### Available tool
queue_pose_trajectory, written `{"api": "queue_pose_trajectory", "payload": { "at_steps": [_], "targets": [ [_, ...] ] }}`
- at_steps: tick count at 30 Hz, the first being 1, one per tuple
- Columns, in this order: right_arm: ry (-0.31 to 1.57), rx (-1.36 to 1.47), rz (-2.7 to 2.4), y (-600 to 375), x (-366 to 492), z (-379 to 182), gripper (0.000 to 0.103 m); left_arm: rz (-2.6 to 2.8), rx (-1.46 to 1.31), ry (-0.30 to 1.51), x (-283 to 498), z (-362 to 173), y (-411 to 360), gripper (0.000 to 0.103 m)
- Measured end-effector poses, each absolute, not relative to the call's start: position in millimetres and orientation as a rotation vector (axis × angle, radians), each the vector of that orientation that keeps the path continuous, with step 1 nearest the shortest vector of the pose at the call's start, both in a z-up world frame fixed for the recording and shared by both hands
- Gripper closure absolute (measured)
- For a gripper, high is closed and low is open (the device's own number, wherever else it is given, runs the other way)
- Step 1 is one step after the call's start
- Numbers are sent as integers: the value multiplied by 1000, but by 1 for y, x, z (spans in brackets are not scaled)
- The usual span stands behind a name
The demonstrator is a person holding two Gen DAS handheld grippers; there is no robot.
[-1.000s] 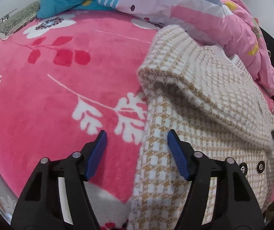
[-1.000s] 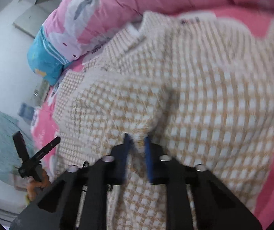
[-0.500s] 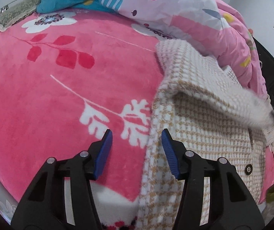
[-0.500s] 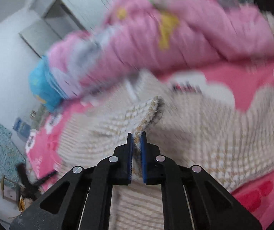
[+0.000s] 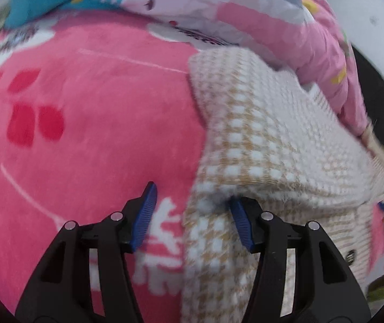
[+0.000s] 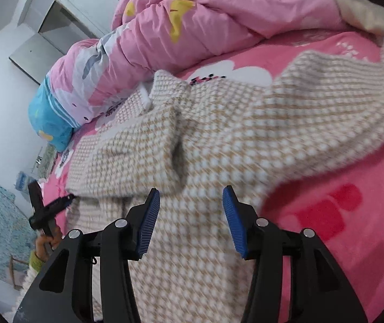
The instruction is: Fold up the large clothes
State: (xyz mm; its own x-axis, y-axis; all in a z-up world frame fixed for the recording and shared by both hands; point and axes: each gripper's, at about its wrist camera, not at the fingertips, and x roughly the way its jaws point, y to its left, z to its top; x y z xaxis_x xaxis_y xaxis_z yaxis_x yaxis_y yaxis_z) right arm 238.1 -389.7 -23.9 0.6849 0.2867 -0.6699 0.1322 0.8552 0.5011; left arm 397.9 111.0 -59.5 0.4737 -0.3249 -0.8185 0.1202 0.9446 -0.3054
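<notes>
A: Where does the checked coat [image 6: 218, 134] lie? 
B: Spread on the pink blanket [image 6: 353, 228], straight ahead of and beneath the right gripper [image 6: 191, 216], with 1 sleeve folded across its body just beyond the left pad. The quilt [image 6: 205, 21] is heaped at the far side

A: And the tools? 
B: The right gripper's jaws have just been opening; they stand apart above the cloth, gripping nothing. The left gripper [image 5: 191, 216] has eased narrower yet is still apart, the coat's folded edge [image 5: 213, 204] against its right pad, unpinched

A: How will it handle? 
B: Judged thick, soft and fairly heavy: it should drape and sag, not slip. Best taken at a doubled edge or the hem, 1 gripper to each side
</notes>
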Motion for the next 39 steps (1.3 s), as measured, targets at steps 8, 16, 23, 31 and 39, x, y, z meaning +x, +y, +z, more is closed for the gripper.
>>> {"api": "queue_pose_trajectory", "payload": {
  "at_steps": [8,16,23,31,39],
  "targets": [
    [820,503,64,-384,219,-28,55,-252,-102,848,375,14,103,89],
    [828,616,-3,-422,190,-50,55,-195,-145,1016,388,-44,131,87],
    [760,907,-51,-503,179,-75,40,-160,-143,1012,370,-31,133,70],
    [688,1148,-92,-559,230,-102,40,-166,-164,949,321,-10,129,59],
    [556,835,-251,-543,221,-32,93,-126,-106,972,315,-28,100,59]
  ]
}}
